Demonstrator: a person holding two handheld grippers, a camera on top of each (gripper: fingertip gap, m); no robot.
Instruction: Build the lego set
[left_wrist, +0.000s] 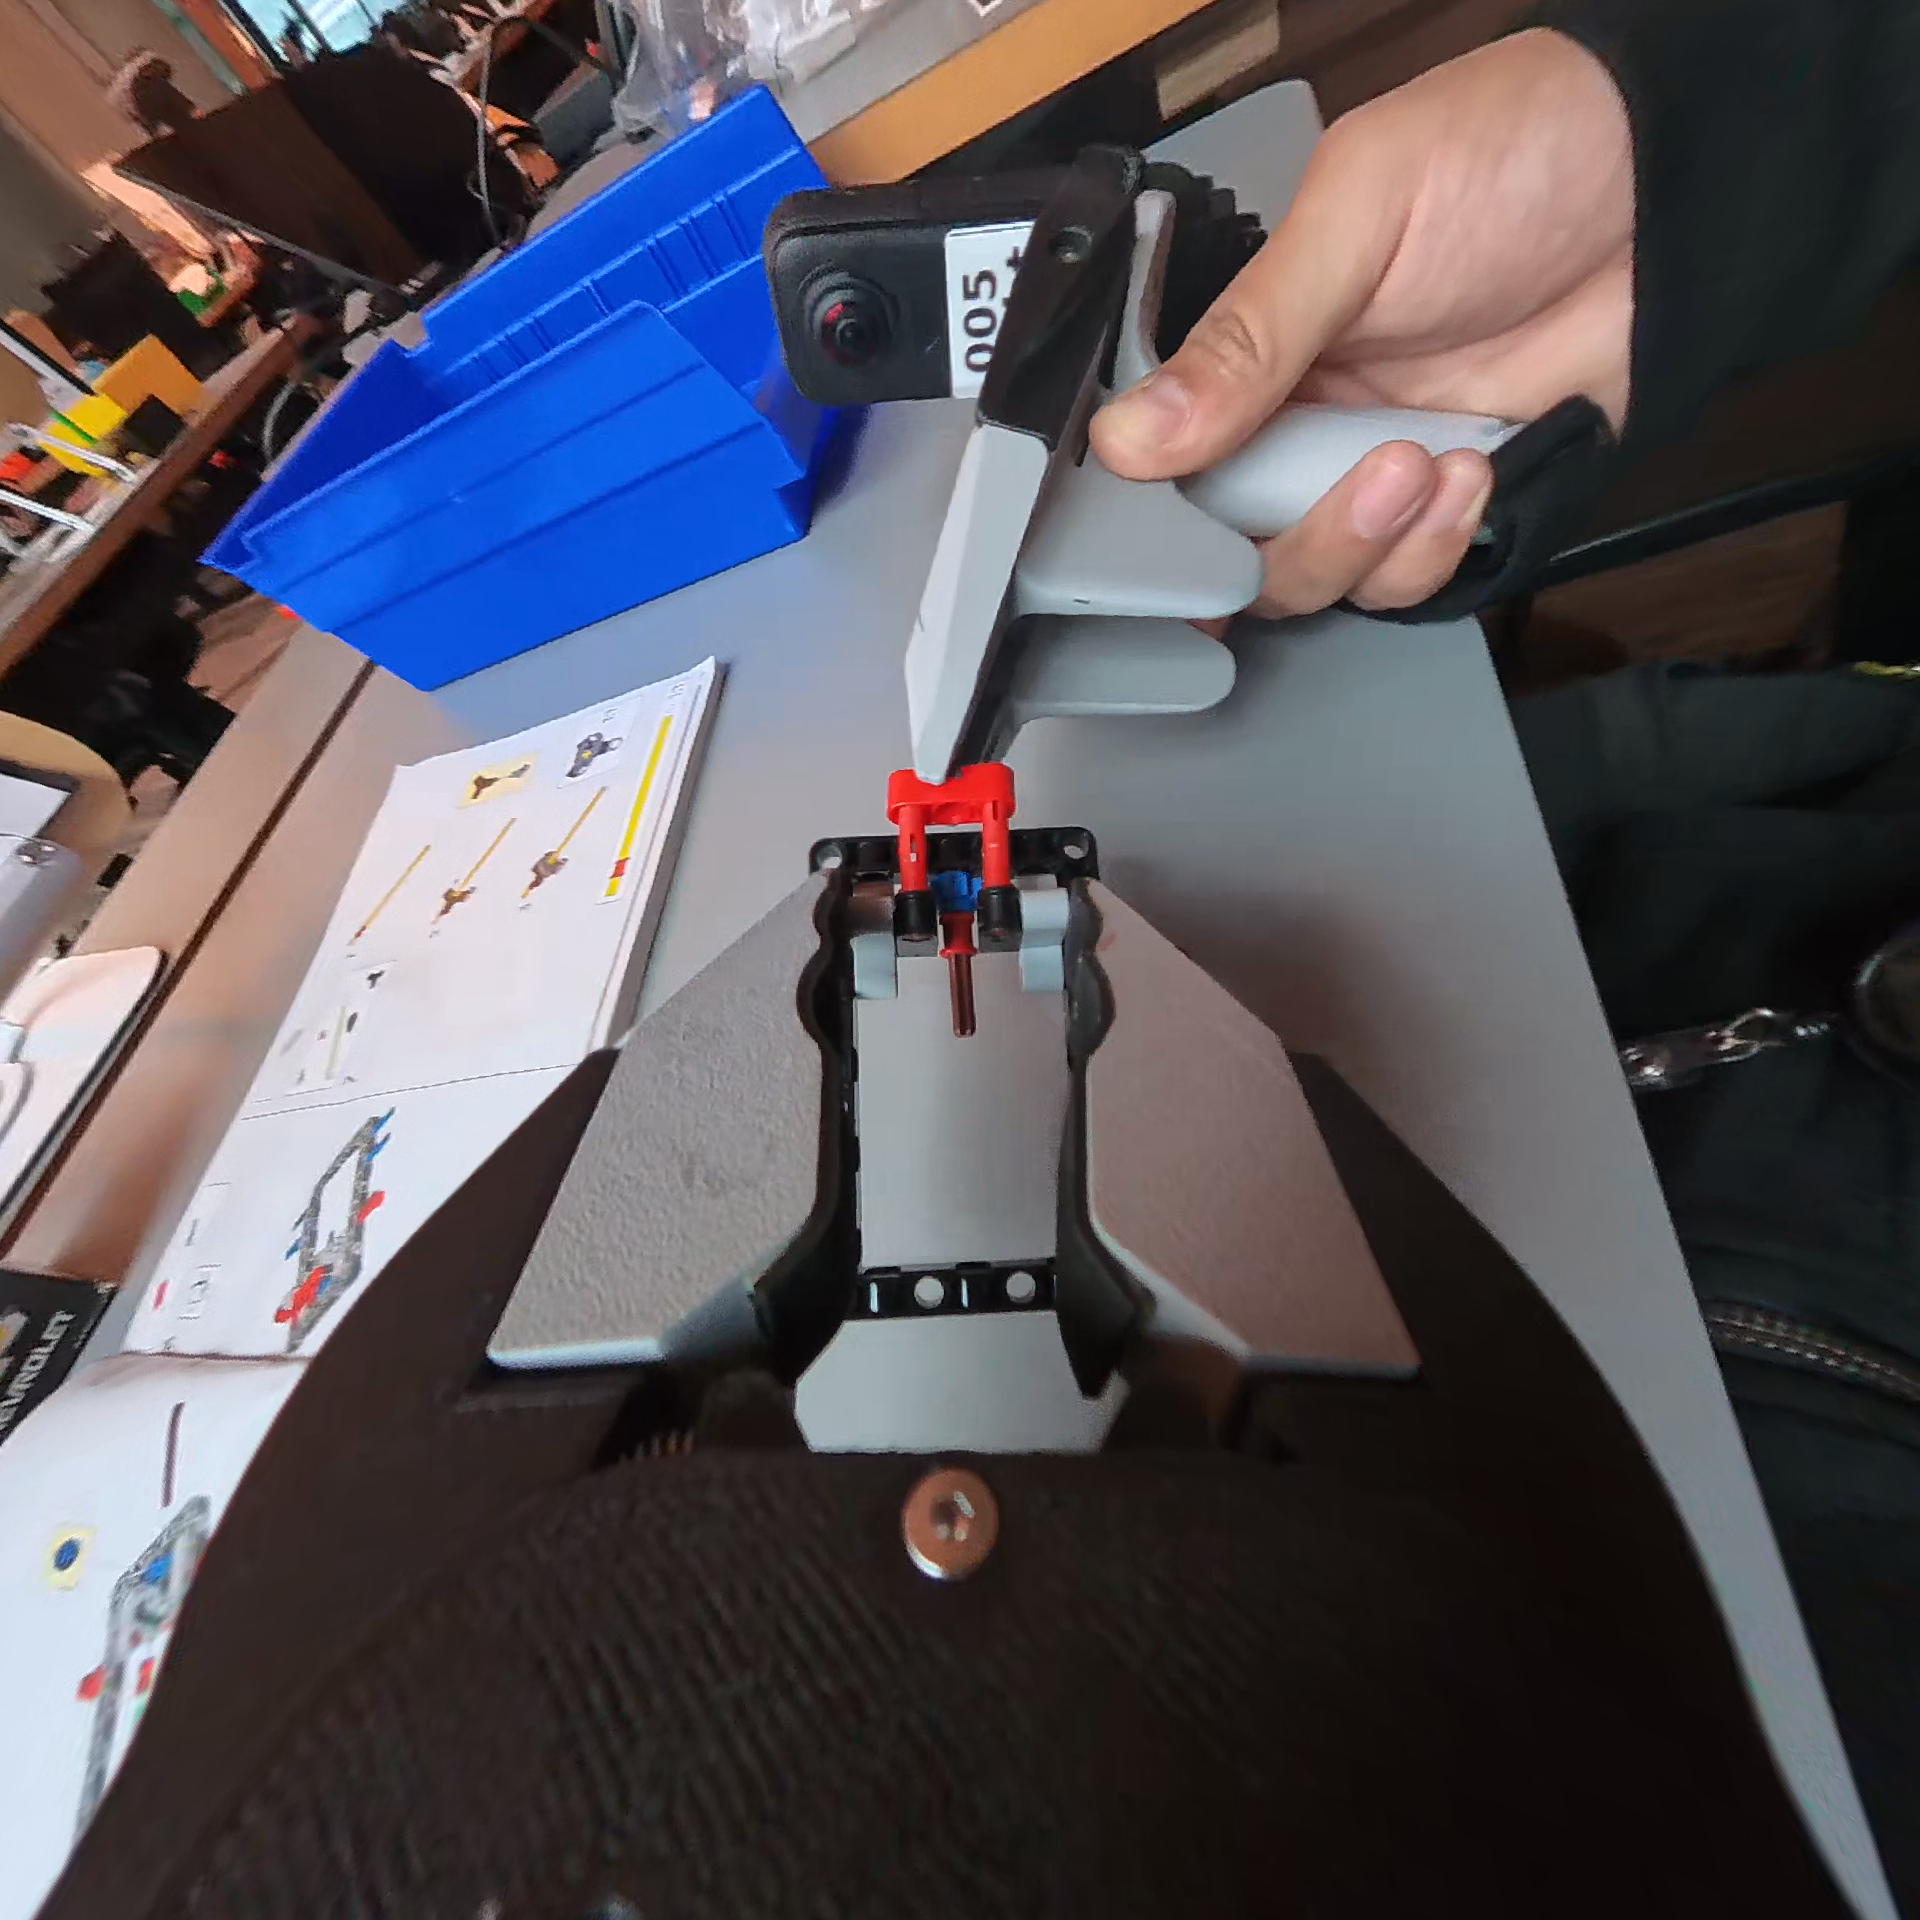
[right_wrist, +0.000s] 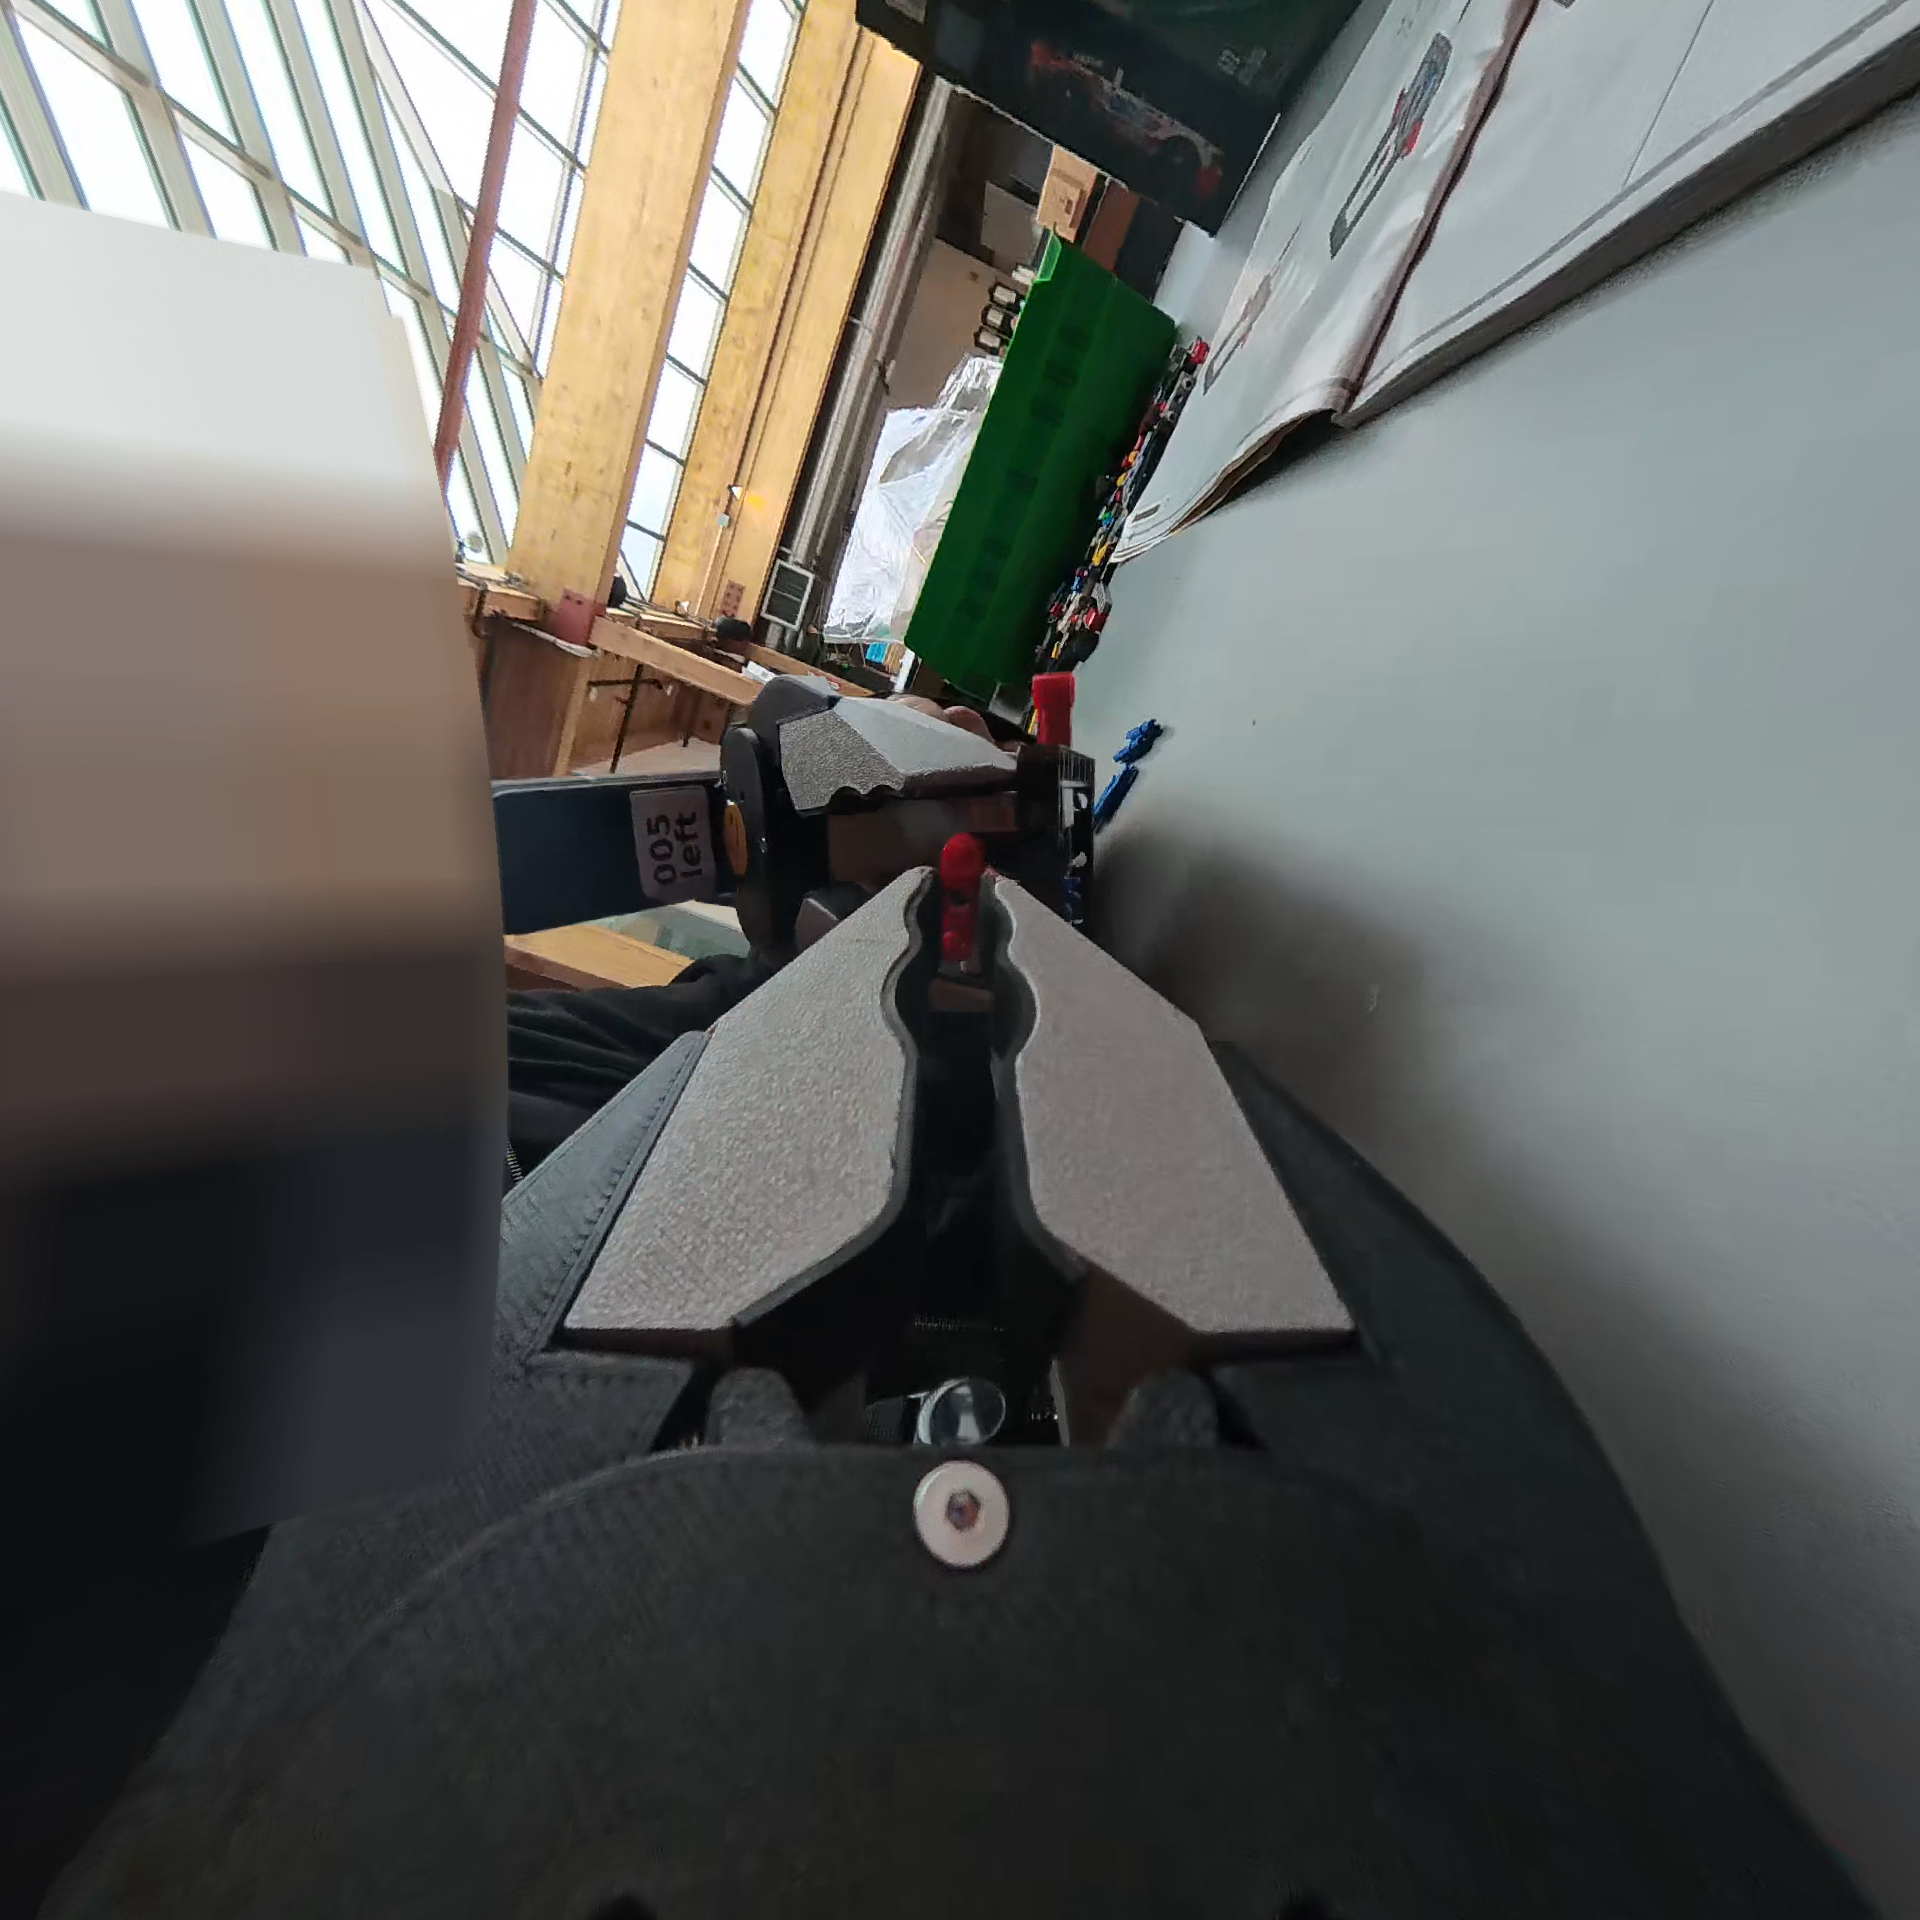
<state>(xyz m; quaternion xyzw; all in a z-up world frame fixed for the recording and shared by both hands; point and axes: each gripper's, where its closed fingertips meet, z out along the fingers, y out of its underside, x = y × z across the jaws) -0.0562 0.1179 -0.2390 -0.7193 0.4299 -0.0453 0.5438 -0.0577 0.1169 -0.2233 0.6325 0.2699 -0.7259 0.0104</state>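
Left wrist view first: the left gripper (left_wrist: 961, 914) has its two grey, grainy-faced fingers (left_wrist: 717, 1122) with wavy black inner edges clamped against the sides of a rectangular black Lego frame (left_wrist: 954, 1070), a beam frame with round pin holes along its near and far bars. The frame is held over the smooth grey worktop (left_wrist: 1299, 831). At its far end sit two light grey connectors (left_wrist: 1042, 951), a small blue piece (left_wrist: 954, 891) and a thin dark red axle (left_wrist: 963, 995) pointing back down the middle. Above that, the right gripper (left_wrist: 948, 777), held in a person's hand (left_wrist: 1382, 343), comes down with its smooth grey fingers pinching a glossy red U-shaped connector (left_wrist: 951, 795), whose two red legs meet two black pin sleeves (left_wrist: 914, 920) on the frame. This view alone shows the ribbed blue plastic bin (left_wrist: 540, 447) and the open instruction booklet (left_wrist: 478, 935) lying flat beside the frame.

Right wrist view, rolled sideways: the right gripper (right_wrist: 961, 914) shows its pebbled grey fingers (right_wrist: 790, 1122) pressed nearly together, nipping the red connector (right_wrist: 961, 904) at the tips. Beyond it the left gripper (right_wrist: 935, 779) holds the black frame (right_wrist: 1070, 821) edge-on. Only here: a green bin (right_wrist: 1039, 488), a scatter of loose coloured Lego pieces (right_wrist: 1101, 561) beside it, two blue pieces (right_wrist: 1132, 758) on the worktop (right_wrist: 1507, 935), and tall windows with timber beams behind.
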